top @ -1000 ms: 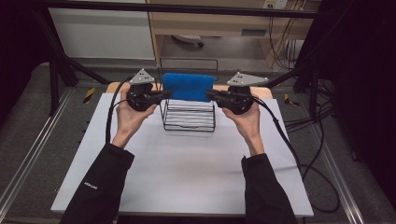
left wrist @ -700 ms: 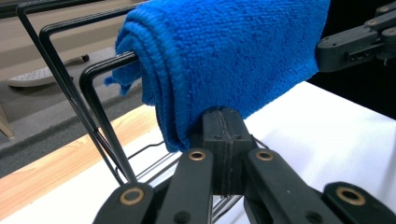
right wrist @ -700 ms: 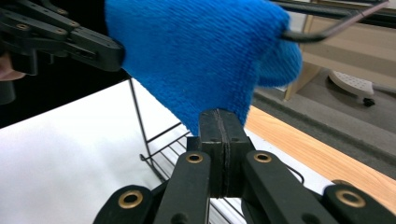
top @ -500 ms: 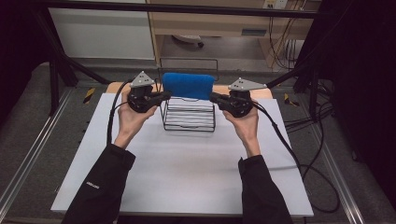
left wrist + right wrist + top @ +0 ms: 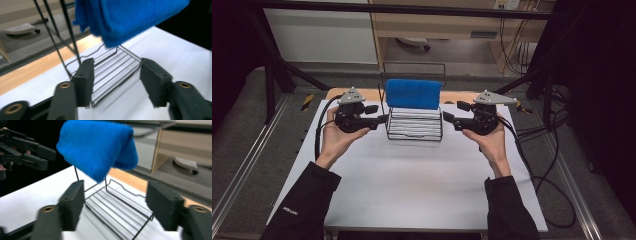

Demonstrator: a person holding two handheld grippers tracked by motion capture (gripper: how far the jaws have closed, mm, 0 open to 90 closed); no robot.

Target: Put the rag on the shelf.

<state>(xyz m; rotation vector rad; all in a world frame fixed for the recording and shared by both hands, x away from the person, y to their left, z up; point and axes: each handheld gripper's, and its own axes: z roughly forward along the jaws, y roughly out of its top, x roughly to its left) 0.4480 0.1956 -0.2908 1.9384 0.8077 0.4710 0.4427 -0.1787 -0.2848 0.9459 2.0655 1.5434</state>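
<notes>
Fuzzy blue cloth draped over thin black wire rack

You've got a white table w/ a wood strip along its far edge. Beyond it: a shelf unit, and cables on the floor at right.

High view looks forward and down over the white table from the person's side. Each gripper view looks level and close along its own jaws; all three share the wire rack and blue cloth
</notes>
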